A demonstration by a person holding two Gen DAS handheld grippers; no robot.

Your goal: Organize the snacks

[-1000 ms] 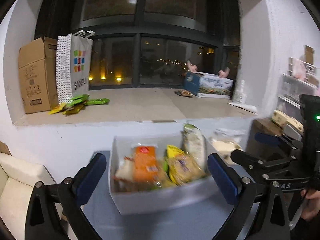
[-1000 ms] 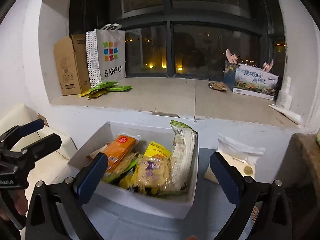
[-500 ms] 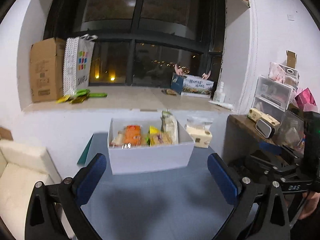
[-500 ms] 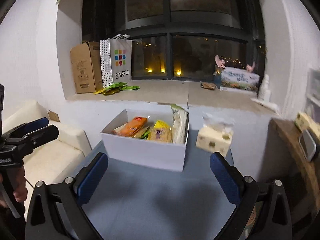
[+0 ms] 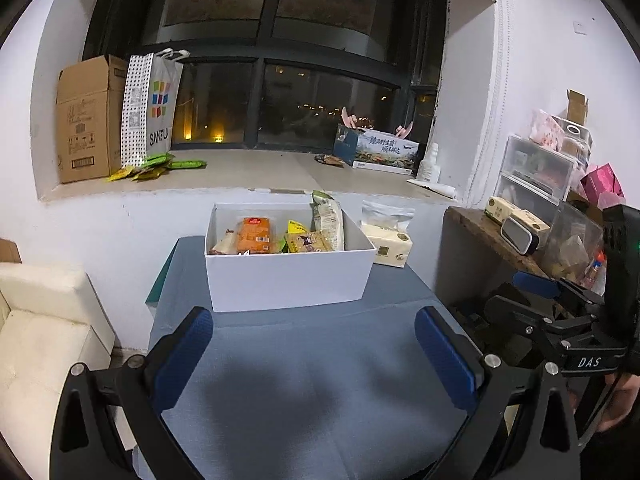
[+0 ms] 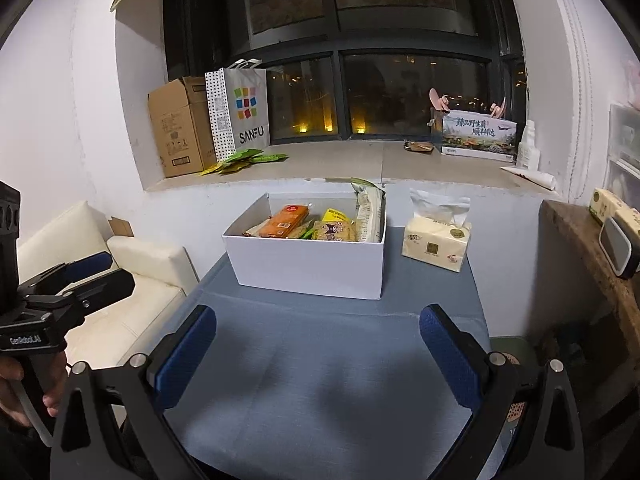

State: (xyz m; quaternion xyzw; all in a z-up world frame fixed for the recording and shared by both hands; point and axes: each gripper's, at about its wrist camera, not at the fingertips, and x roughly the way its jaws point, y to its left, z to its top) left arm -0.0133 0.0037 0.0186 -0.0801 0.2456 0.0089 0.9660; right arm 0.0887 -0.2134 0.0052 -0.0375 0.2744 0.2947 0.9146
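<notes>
A white box [image 5: 286, 278] [image 6: 308, 268] stands at the far end of the blue-grey table [image 5: 304, 384] [image 6: 320, 380]. Inside it lie several snack packets: an orange one [image 5: 255, 235] [image 6: 285, 221], a yellow one [image 5: 306, 240] [image 6: 334, 231] and a tall pale one [image 5: 329, 220] [image 6: 369, 213] leaning on the right wall. My left gripper [image 5: 314, 354] is open with nothing between its fingers, well back from the box. Equally far back, my right gripper [image 6: 318, 354] is open and holds nothing. Each gripper also shows at the edge of the other's view.
A tissue pack [image 5: 390, 240] [image 6: 437, 240] sits right of the box. Behind, a windowsill holds a cardboard box [image 6: 180, 128], a SANFU bag [image 6: 240, 110], green packets [image 6: 248, 159] and a printed carton [image 6: 478, 136]. A cream sofa [image 5: 36, 344] is left; a wooden shelf [image 5: 492, 236] with clutter is right.
Both grippers have pulled back from the box, which was close under them a second ago and now stands far down the table. Both stay open and hold nothing.
</notes>
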